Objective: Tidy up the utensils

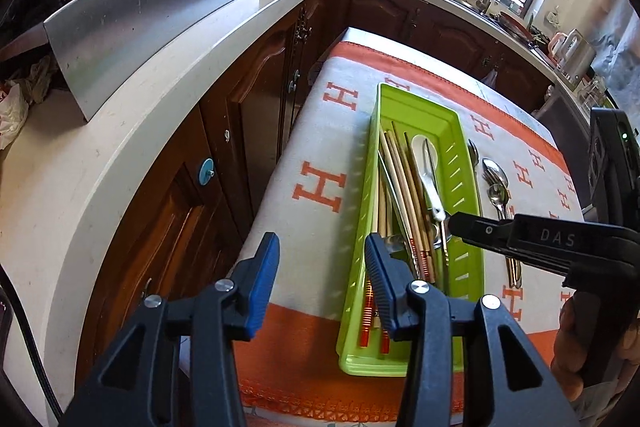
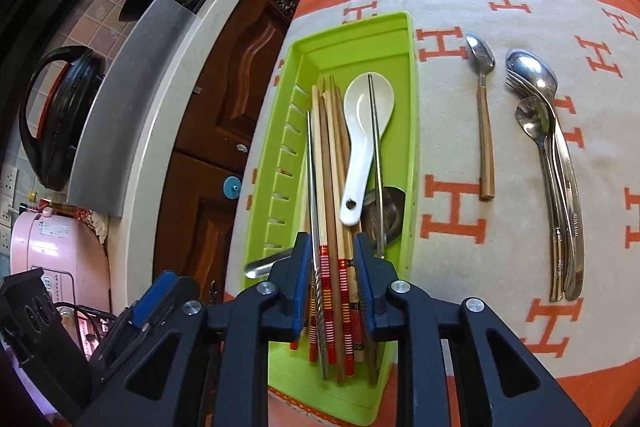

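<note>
A green slotted tray point(image 2: 409, 75) lies lengthwise on the cloth and holds several wooden chopsticks point(image 2: 326, 155), a white ceramic spoon point(image 2: 366, 115) and a metal chopstick point(image 2: 376, 147). My right gripper point(image 2: 333, 267) hovers over the tray's near end. Its jaws are apart, and the chopsticks' red-banded ends show in the gap without being pressed. In the left wrist view the right gripper point(image 1: 454, 223) reaches in from the right over the tray point(image 1: 452, 131). My left gripper point(image 1: 324, 267) stands open over the tray's left rim, holding nothing.
Right of the tray, a wooden-handled spoon point(image 2: 484, 131) and a stack of steel spoons with a fork point(image 2: 556, 163) lie on the orange-and-cream H-patterned cloth point(image 2: 452, 267). A white counter point(image 1: 120, 155) with a steel panel point(image 1: 152, 23) curves along the left over dark wooden cabinets.
</note>
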